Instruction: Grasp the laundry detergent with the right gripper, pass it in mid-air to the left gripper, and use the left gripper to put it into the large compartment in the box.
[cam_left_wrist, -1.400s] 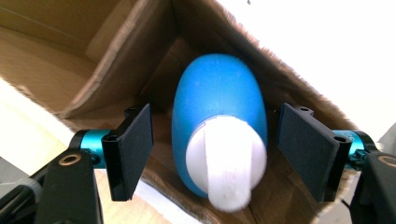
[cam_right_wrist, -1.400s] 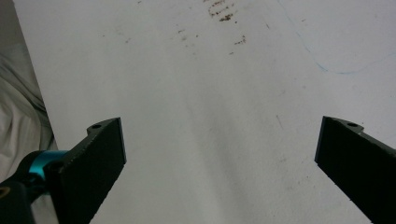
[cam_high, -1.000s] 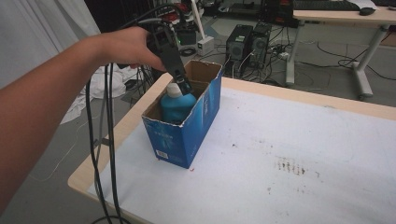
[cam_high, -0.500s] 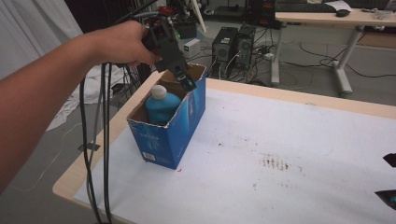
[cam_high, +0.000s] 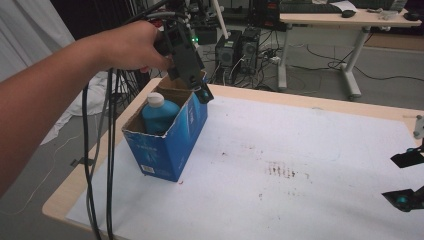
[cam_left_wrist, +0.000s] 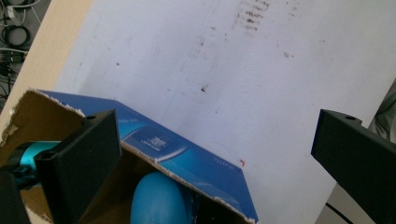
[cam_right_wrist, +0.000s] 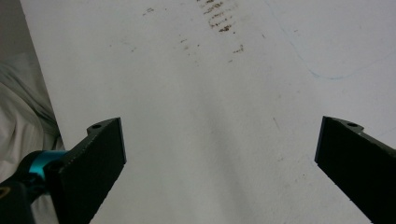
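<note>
The bottle (cam_high: 159, 114) sits inside the box (cam_high: 167, 135) at the table's left edge; your left gripper (cam_high: 200, 90) and right gripper (cam_high: 406, 180) are wide open, empty.

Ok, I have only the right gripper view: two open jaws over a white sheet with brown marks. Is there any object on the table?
Observer: Yes. A blue cardboard box, open on top, stands at the left side of the table, far from the right gripper.
Operator: Is something inside it?
Observer: A blue bottle with a white cap stands upright in it.
Operator: And where is the left gripper?
Observer: The left gripper hangs over the far end of the box, its jaws wide open and holding nothing.
</note>
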